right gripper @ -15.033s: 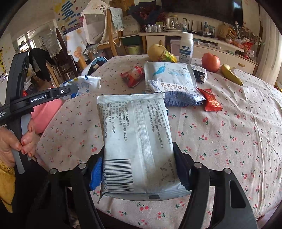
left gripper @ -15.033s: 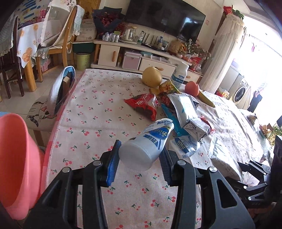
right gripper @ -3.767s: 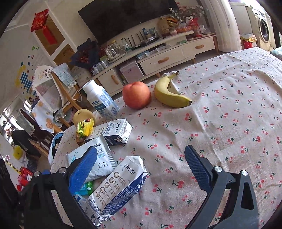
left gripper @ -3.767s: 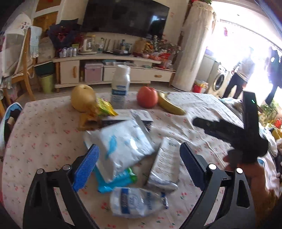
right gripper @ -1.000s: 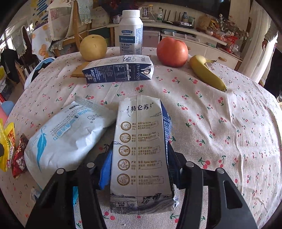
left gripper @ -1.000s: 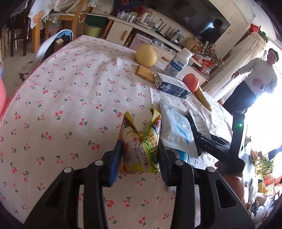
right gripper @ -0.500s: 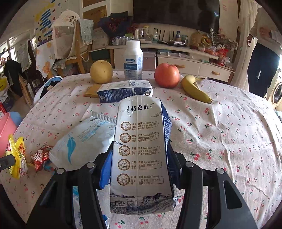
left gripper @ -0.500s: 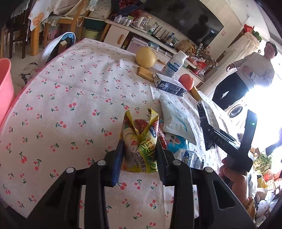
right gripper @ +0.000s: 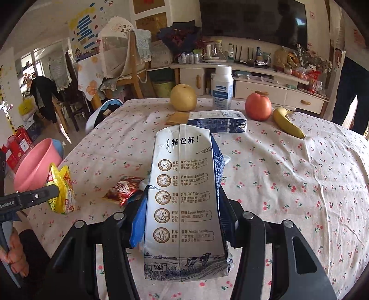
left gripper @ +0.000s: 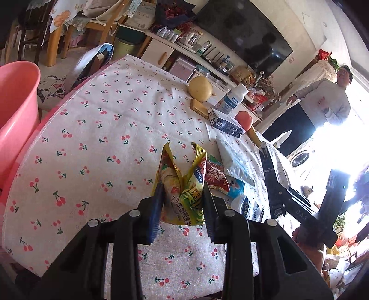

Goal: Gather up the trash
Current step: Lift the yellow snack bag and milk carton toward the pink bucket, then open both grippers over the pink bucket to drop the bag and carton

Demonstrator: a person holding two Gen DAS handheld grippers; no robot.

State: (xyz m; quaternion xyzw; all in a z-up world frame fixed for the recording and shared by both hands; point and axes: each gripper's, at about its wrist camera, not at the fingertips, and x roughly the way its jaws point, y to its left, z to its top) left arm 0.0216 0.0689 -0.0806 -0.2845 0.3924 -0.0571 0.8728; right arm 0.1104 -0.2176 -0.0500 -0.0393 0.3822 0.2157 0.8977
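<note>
This is a home, a lived-in living and dining room. A table (right gripper: 299,184) under a cherry-print cloth carries a pear (right gripper: 183,97), an apple (right gripper: 258,106) and a banana (right gripper: 288,125). Behind it a low white TV cabinet (right gripper: 253,85), cluttered with a kettle (right gripper: 213,53) and bottles, stands under a large dark TV (right gripper: 251,17). Wooden chairs (right gripper: 131,69) draped with cloths stand to one side, children's posters (right gripper: 86,34) hang on the wall, and a washing machine (left gripper: 299,159) shows by the bright doorway.
</note>
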